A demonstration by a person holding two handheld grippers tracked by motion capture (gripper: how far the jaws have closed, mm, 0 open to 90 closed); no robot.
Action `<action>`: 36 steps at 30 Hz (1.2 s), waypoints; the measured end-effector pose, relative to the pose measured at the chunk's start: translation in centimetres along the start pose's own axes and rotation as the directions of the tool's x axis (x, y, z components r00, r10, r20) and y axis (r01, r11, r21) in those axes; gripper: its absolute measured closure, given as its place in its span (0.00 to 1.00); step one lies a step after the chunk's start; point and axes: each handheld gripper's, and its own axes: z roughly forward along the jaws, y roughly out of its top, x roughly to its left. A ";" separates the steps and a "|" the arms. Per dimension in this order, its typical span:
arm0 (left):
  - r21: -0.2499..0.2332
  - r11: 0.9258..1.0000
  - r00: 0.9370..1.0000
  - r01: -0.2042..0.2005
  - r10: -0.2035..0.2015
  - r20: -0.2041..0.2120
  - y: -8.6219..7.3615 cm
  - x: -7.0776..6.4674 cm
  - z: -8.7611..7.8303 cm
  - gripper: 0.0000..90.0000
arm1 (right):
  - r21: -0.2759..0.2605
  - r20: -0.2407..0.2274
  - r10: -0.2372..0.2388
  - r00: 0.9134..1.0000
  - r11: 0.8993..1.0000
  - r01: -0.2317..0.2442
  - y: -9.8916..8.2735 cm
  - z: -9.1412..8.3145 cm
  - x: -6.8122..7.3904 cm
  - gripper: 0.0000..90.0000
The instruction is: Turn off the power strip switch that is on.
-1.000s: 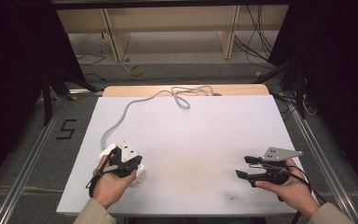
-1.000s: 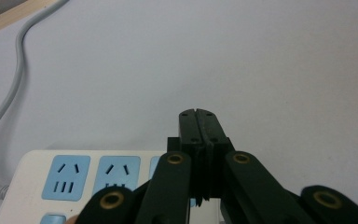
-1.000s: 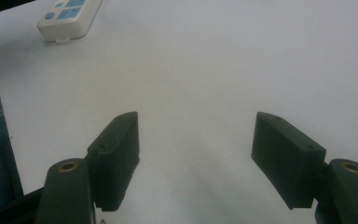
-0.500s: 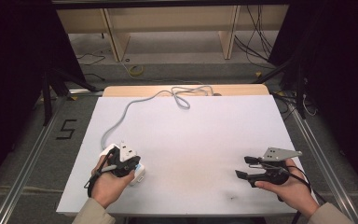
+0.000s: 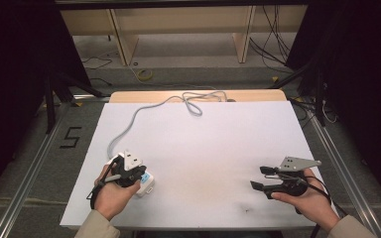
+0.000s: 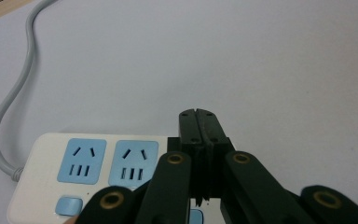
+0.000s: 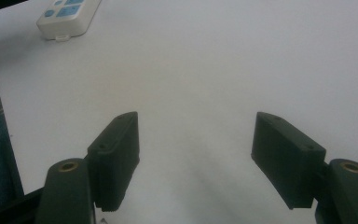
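Over the last second nothing shifts. Left tongs (image 6: 200, 122), closed and empty, stay above the power strip (image 6: 91, 172); right tongs (image 7: 196, 163) wide over bare tabletop (image 5: 213, 144). No task progress evident.

- A white power strip (image 5: 145, 181) lies flat near the front left of the white table (image 5: 218, 144), sockets facing up.
- Its face carries light-blue socket panels (image 6: 85, 157), each with dark slots, set side by side along its length; a small blue button (image 6: 68, 205) sits near the nearer edge. Part of the strip is hidden.
- A grey cord (image 5: 129, 124) leaves the strip's left end, curves toward the far edge of the table, and ends in a loose loop (image 5: 198, 99) near the far middle, lying partly on the bare wooden strip (image 5: 129, 95) there.
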 end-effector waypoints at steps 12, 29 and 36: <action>0.013 1.000 1.000 0.015 -0.015 -0.012 -0.4 0.8 -0.1 1.00 | 0.000 0.000 0.001 1.000 1.000 -0.001 0.0 0.0 0.0 0.36; 0.036 0.998 0.998 0.043 -0.042 -0.039 -1.1 2.1 -0.1 1.00 | 0.005 0.000 -0.001 1.000 1.000 0.001 0.0 0.0 -0.1 0.36; 0.041 0.997 0.997 0.065 -0.062 -0.053 -1.4 2.9 -0.3 1.00 | 0.001 -0.001 0.001 1.000 1.000 -0.001 0.0 0.0 0.0 0.36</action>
